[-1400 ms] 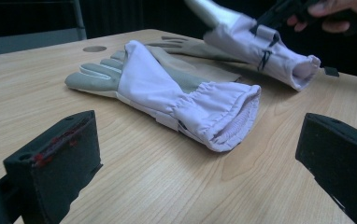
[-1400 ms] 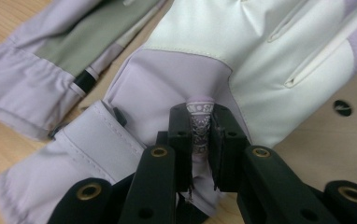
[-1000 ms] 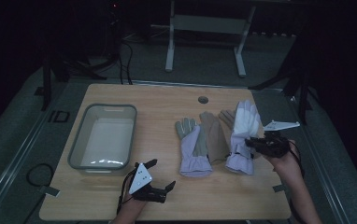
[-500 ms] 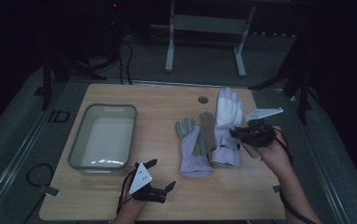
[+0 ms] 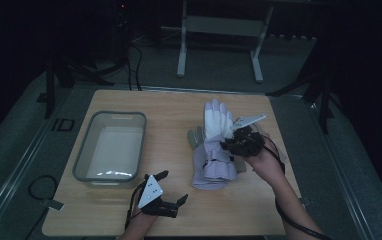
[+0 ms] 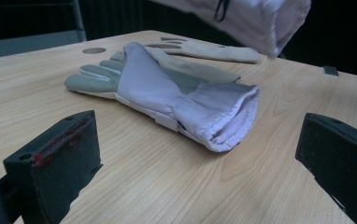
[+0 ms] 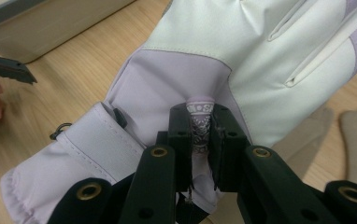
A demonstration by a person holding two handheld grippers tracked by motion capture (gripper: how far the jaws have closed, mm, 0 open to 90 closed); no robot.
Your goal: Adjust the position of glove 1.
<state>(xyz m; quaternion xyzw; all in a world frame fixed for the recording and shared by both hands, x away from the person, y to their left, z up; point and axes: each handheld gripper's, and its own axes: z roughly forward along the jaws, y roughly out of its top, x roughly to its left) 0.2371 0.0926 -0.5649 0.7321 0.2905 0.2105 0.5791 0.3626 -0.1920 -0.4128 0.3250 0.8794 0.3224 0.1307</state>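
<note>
The right gripper (image 7: 200,135) pinches a fold of the lavender-and-white glove (image 5: 215,145) — lifted above the other glove (image 6: 167,93) lying on the table (image 5: 129,105). The left gripper (image 5: 171,192) rests near the table's front edge — jaws spread, holding nothing.

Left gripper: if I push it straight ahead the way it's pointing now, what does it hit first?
Likely the cuff of the glove lying on the table. The left gripper has open jaws, with bare wood in between, though depth is hard to judge.
</note>
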